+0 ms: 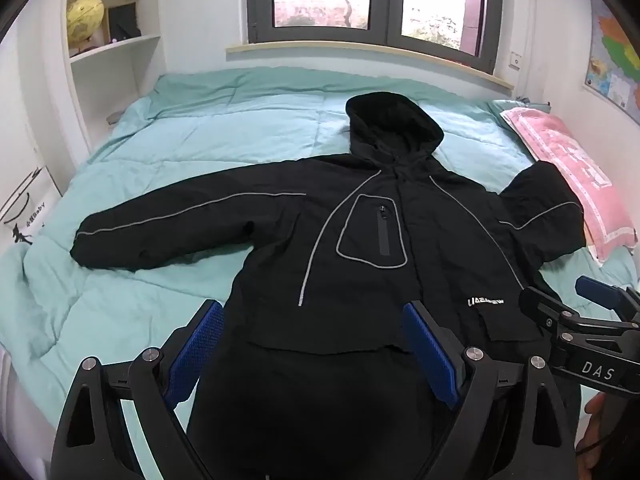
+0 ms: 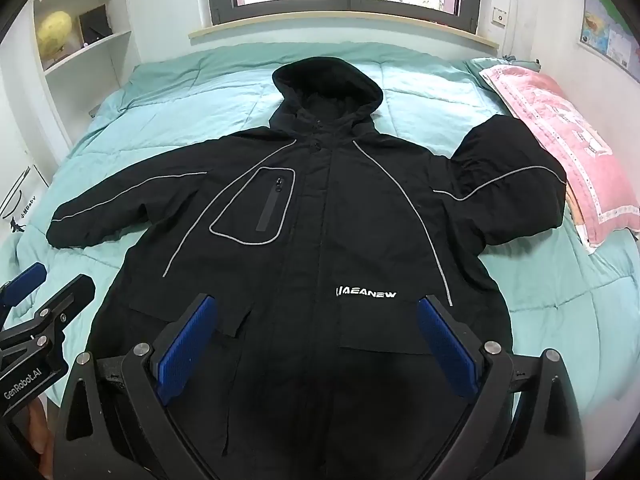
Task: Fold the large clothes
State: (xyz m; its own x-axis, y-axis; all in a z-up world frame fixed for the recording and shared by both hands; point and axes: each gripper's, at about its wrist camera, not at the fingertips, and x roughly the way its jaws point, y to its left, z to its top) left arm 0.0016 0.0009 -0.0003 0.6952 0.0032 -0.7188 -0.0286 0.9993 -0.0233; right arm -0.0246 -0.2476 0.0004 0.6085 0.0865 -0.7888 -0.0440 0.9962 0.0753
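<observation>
A large black hooded jacket [image 1: 360, 240] with grey piping lies face up and spread flat on the bed; it also shows in the right wrist view [image 2: 320, 240]. Its left sleeve [image 1: 160, 232] stretches out to the left. Its right sleeve [image 2: 516, 184] bends up against the pink pillow. My left gripper [image 1: 314, 320] is open and empty above the jacket's lower left front. My right gripper [image 2: 318, 314] is open and empty above the lower front, near the white logo [image 2: 366, 292]. Each gripper shows at the edge of the other's view.
The teal quilt [image 1: 180, 144] covers the bed. A pink pillow [image 2: 560, 136] lies at the right edge. A white shelf [image 1: 112, 48] with a yellow globe stands at the far left. A window [image 1: 372, 0] is behind the bed. A white bag [image 1: 24, 208] stands at the left.
</observation>
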